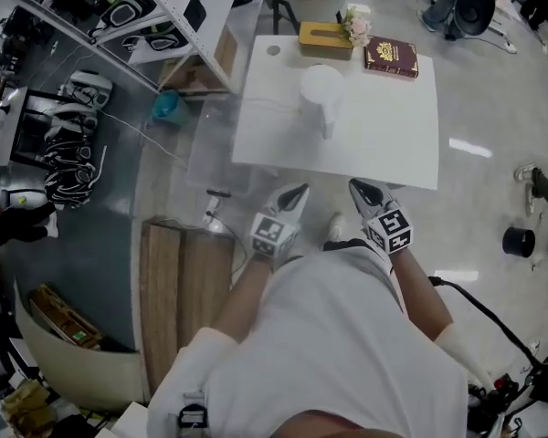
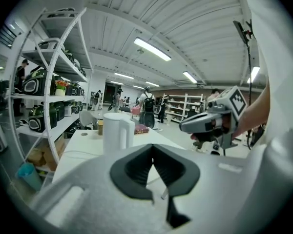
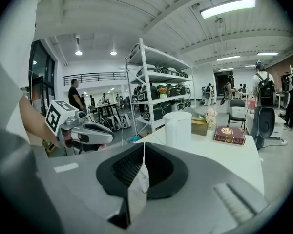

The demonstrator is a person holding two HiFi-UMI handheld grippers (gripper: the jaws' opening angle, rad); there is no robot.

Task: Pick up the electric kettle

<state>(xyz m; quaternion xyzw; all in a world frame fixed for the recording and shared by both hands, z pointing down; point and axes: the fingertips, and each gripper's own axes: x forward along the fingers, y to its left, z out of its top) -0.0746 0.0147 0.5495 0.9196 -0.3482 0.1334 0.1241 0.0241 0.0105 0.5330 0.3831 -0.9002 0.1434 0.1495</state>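
A white electric kettle (image 1: 321,89) stands upright on the white table (image 1: 384,144), its handle turned toward me. It also shows in the left gripper view as the kettle (image 2: 117,133) and in the right gripper view as the kettle (image 3: 178,128), in both well ahead of the jaws. My left gripper (image 1: 289,197) and right gripper (image 1: 363,192) hover side by side just short of the table's near edge, pointing at the kettle. Both have their jaws together with nothing between them. Each gripper sees the other: the right gripper (image 2: 215,123) and the left gripper (image 3: 88,133).
At the table's far edge lie a dark red book (image 1: 391,57), a wooden tissue box (image 1: 325,40) and small flowers (image 1: 356,27). A white shelf rack (image 1: 164,16) with bags stands to the left, a teal bucket (image 1: 169,108) beside it. A wooden bench (image 1: 183,290) sits near my left.
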